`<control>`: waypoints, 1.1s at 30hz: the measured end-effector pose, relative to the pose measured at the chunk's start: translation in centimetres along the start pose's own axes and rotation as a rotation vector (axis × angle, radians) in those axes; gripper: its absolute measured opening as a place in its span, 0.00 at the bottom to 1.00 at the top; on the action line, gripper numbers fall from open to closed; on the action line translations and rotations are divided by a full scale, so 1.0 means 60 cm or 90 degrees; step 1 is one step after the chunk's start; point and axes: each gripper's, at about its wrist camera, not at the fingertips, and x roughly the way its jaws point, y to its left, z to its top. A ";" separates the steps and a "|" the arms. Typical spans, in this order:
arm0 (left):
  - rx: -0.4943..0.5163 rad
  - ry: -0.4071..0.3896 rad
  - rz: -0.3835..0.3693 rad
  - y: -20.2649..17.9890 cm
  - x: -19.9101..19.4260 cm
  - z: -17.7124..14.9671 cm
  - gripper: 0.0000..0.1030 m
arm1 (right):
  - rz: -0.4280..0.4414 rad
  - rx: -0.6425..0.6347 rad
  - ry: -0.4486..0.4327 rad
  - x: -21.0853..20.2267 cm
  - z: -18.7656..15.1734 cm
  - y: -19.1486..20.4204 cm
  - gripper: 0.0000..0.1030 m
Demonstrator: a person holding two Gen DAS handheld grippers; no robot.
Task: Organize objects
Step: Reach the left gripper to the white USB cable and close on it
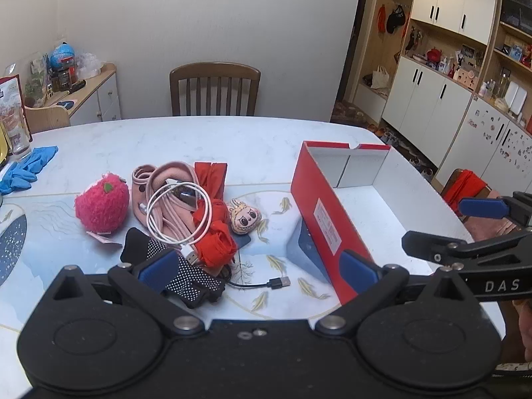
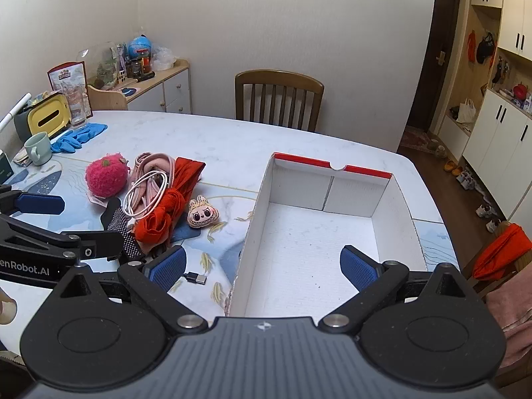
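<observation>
A red cardboard box (image 1: 324, 212), white inside, stands open and empty at the table's right (image 2: 382, 196). Left of it lies a pile: a pink fuzzy plush (image 1: 101, 204), a pink scarf (image 1: 173, 183), a white coiled cable (image 1: 179, 212), red cloth (image 1: 214, 232), a small doll charm (image 1: 244, 219), a black dotted glove (image 1: 186, 272) and a black USB cable (image 1: 266, 282). My left gripper (image 1: 259, 266) is open and empty, low over the glove and cable. My right gripper (image 2: 262, 266) is open and empty above the box's near left wall.
Blue gloves (image 2: 79, 136), a green mug (image 2: 38, 148) and a yellow tissue box (image 2: 48, 116) sit at the table's (image 2: 232, 139) far left. A wooden chair (image 2: 277, 99) stands behind the table. A sideboard (image 2: 159, 89) and cabinets (image 2: 498, 126) line the walls.
</observation>
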 end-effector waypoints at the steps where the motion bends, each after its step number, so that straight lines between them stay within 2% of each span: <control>1: -0.001 0.001 0.000 0.000 0.001 0.000 0.99 | 0.000 0.000 0.000 0.001 0.000 0.000 0.97; 7: 0.002 0.001 -0.003 -0.003 0.005 0.003 0.99 | -0.009 0.003 0.000 0.003 0.003 -0.002 0.96; 17: -0.029 0.012 -0.002 0.002 0.028 0.009 0.99 | -0.032 0.058 0.011 0.017 0.006 -0.051 0.96; 24: -0.079 0.032 0.043 0.031 0.062 0.004 0.99 | -0.084 0.082 0.038 0.039 -0.004 -0.112 0.96; 28: -0.084 0.022 0.085 0.049 0.078 0.004 0.96 | -0.115 0.091 0.048 0.057 -0.012 -0.159 0.94; 33: -0.082 0.015 0.096 0.060 0.101 0.020 0.91 | -0.140 0.108 0.077 0.082 -0.021 -0.212 0.93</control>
